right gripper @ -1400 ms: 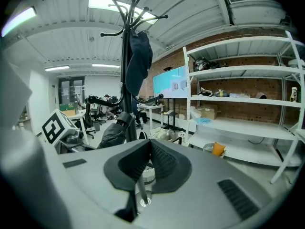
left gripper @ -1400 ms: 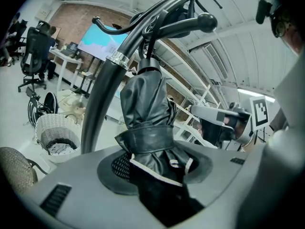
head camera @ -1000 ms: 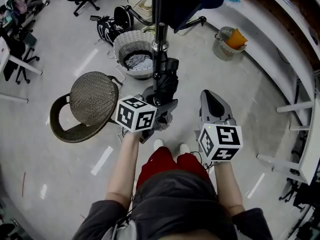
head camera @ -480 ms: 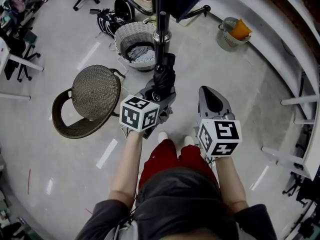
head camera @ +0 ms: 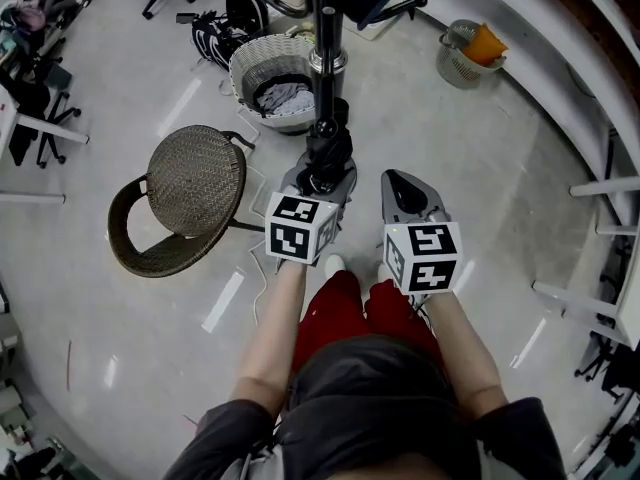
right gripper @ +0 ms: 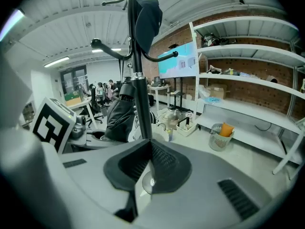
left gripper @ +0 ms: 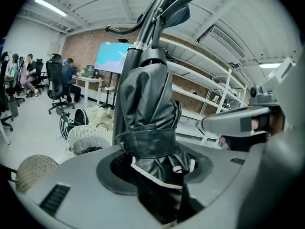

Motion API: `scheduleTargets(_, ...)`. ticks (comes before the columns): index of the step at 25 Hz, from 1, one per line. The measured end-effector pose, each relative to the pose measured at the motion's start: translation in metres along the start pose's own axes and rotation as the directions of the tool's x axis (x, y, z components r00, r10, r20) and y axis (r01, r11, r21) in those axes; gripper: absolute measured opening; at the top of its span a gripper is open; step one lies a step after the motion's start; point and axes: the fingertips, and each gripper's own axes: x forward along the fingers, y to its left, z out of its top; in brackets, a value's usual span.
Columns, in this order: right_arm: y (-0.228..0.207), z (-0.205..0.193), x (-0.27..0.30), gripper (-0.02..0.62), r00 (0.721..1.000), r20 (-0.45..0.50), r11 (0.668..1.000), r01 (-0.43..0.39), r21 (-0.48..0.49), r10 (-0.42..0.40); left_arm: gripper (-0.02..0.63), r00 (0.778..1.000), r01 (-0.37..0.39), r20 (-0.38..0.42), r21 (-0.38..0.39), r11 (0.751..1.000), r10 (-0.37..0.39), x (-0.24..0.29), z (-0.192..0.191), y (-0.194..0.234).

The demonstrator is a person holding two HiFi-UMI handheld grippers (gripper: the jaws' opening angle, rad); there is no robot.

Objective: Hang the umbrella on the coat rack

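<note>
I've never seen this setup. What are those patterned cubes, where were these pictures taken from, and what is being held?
A person holds a two-fingered tool in each hand; the patterned cubes belong to the tools. One picture comes from a camera on the person's head, looking down; the others from a camera on each tool. The left gripper clamps a black folded umbrella close to the black coat rack pole. The right gripper is shut and empty. A white wicker basket and a brown woven chair stand on the pale floor.
</note>
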Motion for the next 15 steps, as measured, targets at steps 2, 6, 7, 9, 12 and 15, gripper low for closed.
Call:
scheduleTargets(2,0.001,-0.005,0.005,0.018,1.000,-0.012,1.000,0.000,0.007,0.000,0.218,1.000,-0.024,0.014,0.006,1.000,0.023,0.002,0.001,0.003)
scheduleTargets(6,-0.002,-0.014,0.013,0.018,0.999,-0.033,1.000,0.004,0.023,-0.003,0.218,0.997,-0.069,0.039,0.019,0.997,0.068,0.009,0.001,0.009)
scheduleTargets(7,-0.004,-0.017,0.014,0.018,0.999,-0.040,1.000,0.005,0.027,-0.004,0.218,0.996,-0.080,0.044,0.021,0.997,0.079,0.011,0.001,0.009)
scheduleTargets(9,-0.007,-0.021,0.016,0.018,0.999,-0.049,1.000,0.004,0.030,-0.003,0.218,0.994,-0.101,0.055,0.023,0.995,0.099,0.014,0.003,0.011)
scheduleTargets(12,-0.013,-0.025,0.016,0.018,0.999,-0.051,0.999,-0.001,0.035,0.003,0.218,0.989,-0.133,0.066,0.025,0.991,0.131,0.019,0.004,0.014)
scheduleTargets(15,-0.017,-0.029,0.012,0.018,0.999,-0.046,0.999,-0.010,0.042,0.012,0.218,0.984,-0.165,0.071,0.029,0.986,0.163,0.023,0.005,0.015)
